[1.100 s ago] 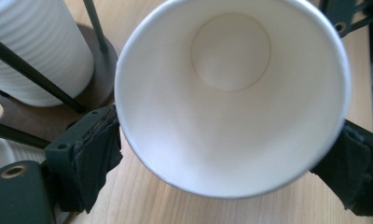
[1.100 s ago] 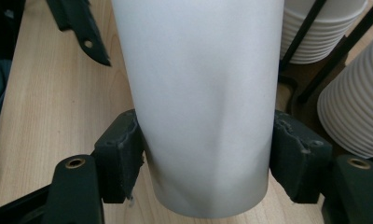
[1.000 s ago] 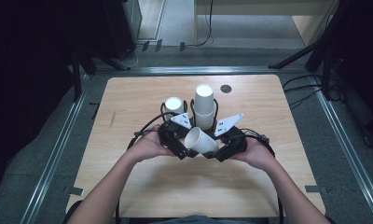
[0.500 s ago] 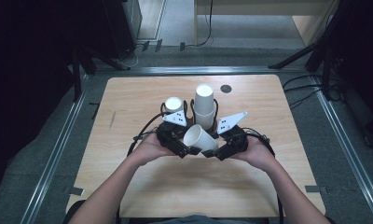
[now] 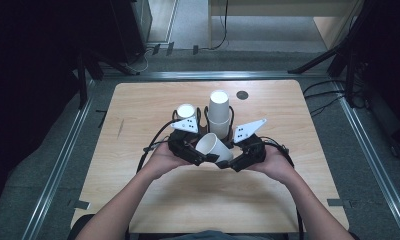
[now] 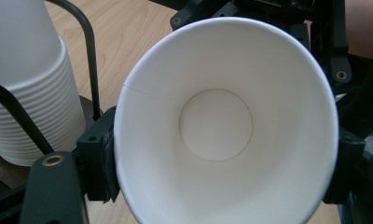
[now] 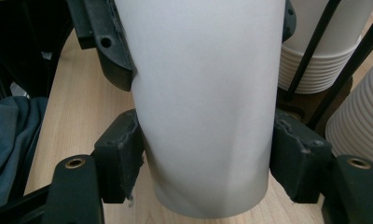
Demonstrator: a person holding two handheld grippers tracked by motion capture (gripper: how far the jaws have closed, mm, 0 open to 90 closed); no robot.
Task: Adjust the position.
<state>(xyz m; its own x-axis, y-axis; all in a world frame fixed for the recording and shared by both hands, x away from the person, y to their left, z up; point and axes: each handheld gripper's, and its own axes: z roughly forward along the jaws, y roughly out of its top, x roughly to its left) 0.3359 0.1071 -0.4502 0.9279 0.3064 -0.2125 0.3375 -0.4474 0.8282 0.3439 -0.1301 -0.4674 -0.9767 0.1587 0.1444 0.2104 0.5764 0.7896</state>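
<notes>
A single white paper cup [image 5: 214, 147] lies tilted between my two grippers above the middle of the wooden table [image 5: 138, 115]. My left gripper [image 5: 198, 154] is shut on it near the rim. In the left gripper view I look straight into the cup [image 6: 217, 126], with a black pad [image 6: 98, 161] pressed against each side. My right gripper [image 5: 230, 161] is shut on the cup's lower body. The right gripper view has the cup's wall [image 7: 203, 107] squeezed between that gripper's pads [image 7: 121, 163], base end nearest the camera.
Just behind the grippers a black wire holder carries two stacks of white cups, a tall one [image 5: 219, 113] and a shorter one [image 5: 186, 111]. The stacks stand close to the jaws [image 6: 31, 93] [image 7: 324, 46]. A dark round spot [image 5: 242, 94] marks the table farther back.
Hardly anything: both hands and the cup have drifted very slightly, and both grips hold.
</notes>
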